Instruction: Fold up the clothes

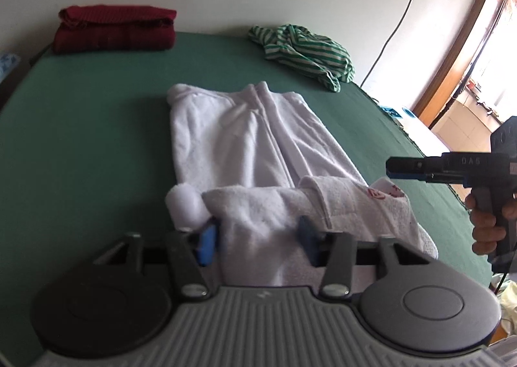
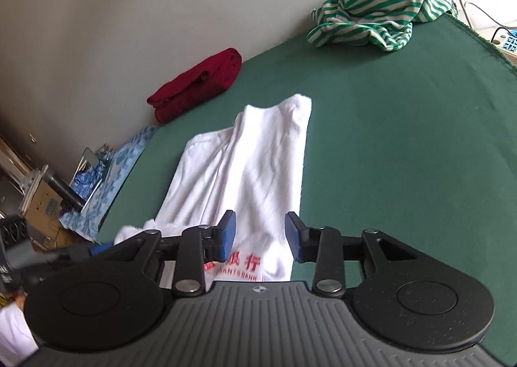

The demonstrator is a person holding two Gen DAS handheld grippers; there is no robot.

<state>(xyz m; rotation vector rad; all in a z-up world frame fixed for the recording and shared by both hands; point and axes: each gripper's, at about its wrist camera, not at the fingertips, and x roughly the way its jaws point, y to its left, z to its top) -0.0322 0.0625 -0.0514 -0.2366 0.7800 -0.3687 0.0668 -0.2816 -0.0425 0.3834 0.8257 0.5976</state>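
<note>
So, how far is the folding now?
Done: the red garment lies folded by the wall. In hand: the white shirt, narrowed lengthwise, near end between the left gripper's open jaws; the right gripper hovers open. Left: the crumpled striped shirt.

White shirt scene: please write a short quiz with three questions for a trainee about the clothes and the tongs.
1. True or false: the dark red garment is folded.
2. Which lies crumpled: A) white shirt B) green striped shirt?
3. Fill in: the right tongs are ____ above the white shirt.

Key: 1 true; 2 B; 3 open.
</note>
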